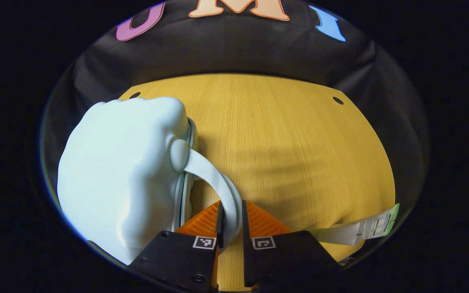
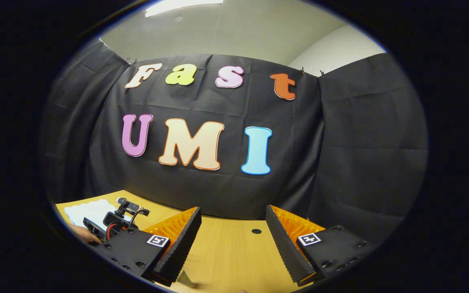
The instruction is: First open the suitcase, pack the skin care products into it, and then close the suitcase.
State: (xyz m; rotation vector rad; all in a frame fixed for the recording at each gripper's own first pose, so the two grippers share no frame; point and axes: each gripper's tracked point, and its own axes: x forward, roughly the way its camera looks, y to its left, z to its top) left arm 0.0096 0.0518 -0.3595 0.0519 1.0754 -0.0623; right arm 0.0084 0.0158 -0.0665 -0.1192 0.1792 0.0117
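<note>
The big wooden table [image 1: 291, 146] filled the middle of the left gripper view, with the black cloth wall behind it at the far side. On the left part of the table sat the pale blue suitcase [image 1: 116, 175]. It was zipped shut, and its zipper line ran along the edge nearest the middle. A soft white handle [image 1: 218, 183] curved out from its side, toward the near edge.

The left gripper [image 1: 231, 221] had its two orange fingers almost together, pinching that handle between them. So it had hold of the suitcase by the handle.

In the right gripper view, the right gripper [image 2: 232, 240] hung above the near part of the table with its fingers wide apart and nothing in them. Far off to the left, the suitcase looked like a small pale shape, with the other gripper on it.

A small tag [image 1: 364, 228] lay on the table at the near right.

No skin care bottles could be seen.

The suitcase was probably not open yet. The handle was smooth and bendy, so it could slip out of the fingers. If the left gripper pulled hard, the whole case might slide or tip over instead of opening, because the zipper was closed.
</note>
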